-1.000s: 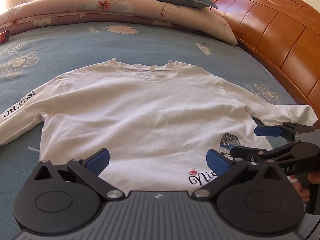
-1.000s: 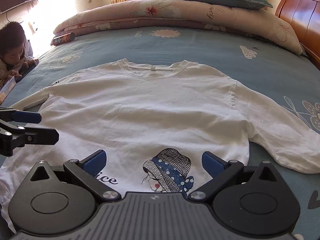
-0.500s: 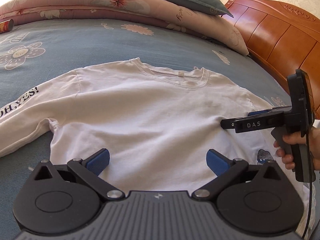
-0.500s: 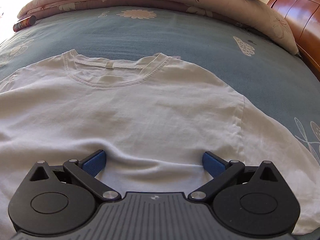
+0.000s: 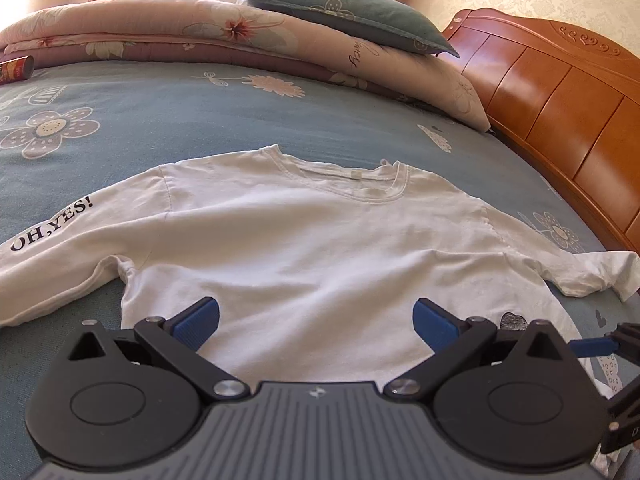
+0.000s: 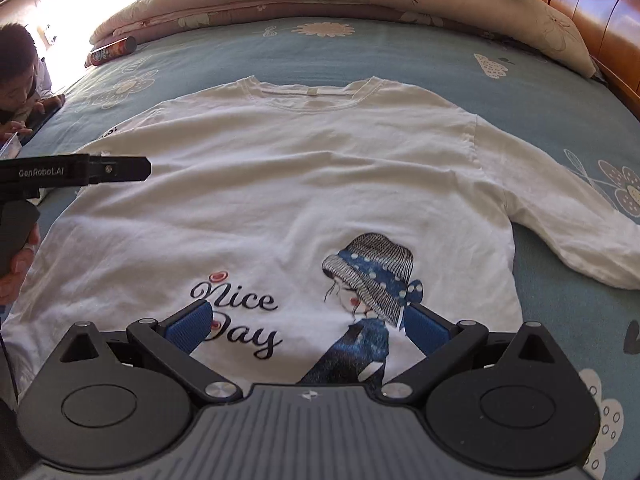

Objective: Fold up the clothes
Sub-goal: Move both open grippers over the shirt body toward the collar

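White long-sleeved cotton T-shirt (image 6: 304,184), printed "Nice Day": spread flat, front up, on the blue flower-patterned bedsheet (image 5: 200,128), sleeves out to both sides. Left gripper (image 5: 316,320): blue-padded fingers parted wide, empty, above the hem. Right gripper (image 6: 308,322): likewise parted, empty, over the print.

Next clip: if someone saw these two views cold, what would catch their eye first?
A white long-sleeved shirt lies spread flat, front up, across the blue flowered bedspread, with a "Nice Day" print and a girl in a hat near its hem. Both grippers hang open above that hem: the right gripper over the print, the left gripper over plain cloth. Behind, a folded quilt carries a green pillow.
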`<state>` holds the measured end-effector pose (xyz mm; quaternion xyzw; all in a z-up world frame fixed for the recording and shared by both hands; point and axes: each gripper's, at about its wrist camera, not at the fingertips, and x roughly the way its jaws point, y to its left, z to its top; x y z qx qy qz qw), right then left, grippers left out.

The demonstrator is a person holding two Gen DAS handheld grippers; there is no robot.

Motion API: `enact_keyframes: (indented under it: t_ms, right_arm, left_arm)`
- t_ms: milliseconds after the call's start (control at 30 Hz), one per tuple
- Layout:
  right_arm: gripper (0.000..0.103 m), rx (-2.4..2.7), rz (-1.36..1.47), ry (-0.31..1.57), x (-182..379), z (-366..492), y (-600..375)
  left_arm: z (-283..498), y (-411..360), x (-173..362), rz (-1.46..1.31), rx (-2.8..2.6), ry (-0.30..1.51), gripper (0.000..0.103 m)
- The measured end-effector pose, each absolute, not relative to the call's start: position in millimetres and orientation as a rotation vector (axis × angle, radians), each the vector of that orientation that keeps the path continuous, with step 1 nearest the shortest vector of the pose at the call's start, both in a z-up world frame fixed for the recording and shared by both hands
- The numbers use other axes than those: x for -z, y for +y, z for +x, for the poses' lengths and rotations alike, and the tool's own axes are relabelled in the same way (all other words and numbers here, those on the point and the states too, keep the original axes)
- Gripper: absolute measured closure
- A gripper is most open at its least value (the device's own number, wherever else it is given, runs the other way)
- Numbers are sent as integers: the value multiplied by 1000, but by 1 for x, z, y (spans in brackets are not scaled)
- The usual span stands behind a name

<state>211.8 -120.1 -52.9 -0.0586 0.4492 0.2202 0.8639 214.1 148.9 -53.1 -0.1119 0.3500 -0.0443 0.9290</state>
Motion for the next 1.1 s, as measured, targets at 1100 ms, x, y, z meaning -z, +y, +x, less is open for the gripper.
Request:
enact_keyframes:
  t_ms: [1100]
  right_arm:
    - [0, -397, -168, 907, 79, 233, -83]
  left_arm:
    - [206, 162, 41, -224, 59, 707, 1]
